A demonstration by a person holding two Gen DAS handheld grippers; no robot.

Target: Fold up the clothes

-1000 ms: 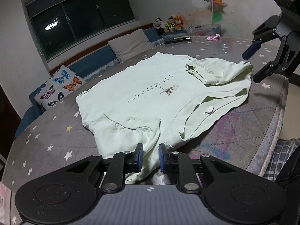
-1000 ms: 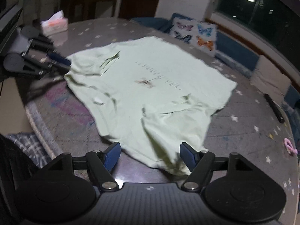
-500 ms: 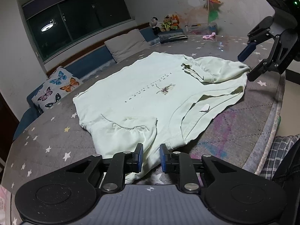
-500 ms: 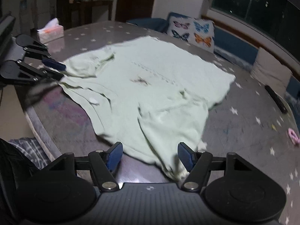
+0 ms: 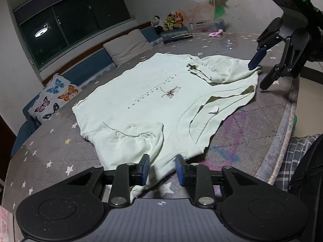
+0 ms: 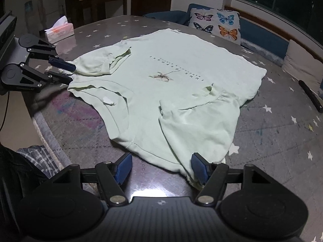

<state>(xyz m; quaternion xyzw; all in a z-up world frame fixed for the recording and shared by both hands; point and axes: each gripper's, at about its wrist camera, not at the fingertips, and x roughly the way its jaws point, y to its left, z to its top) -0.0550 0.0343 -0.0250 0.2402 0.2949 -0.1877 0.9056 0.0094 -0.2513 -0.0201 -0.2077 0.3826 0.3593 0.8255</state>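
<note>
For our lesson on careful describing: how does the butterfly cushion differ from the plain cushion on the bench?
Pattern: the butterfly cushion is white with coloured butterflies; the plain cushion is bare pale beige.
Shape: the butterfly cushion looks nearly square; the plain cushion looks longer.
Place: the plain cushion sits nearer the soft toys; the butterfly cushion is further along from them.
Shared: both sit on the blue bench below the window.

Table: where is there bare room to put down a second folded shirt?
Free patches of the table: the starred stretch between the pale green T-shirt and the black rod, and the strip between the shirt and the tissue box. It is crowded at the near edge, where both tongs sit at the sleeves.
</note>
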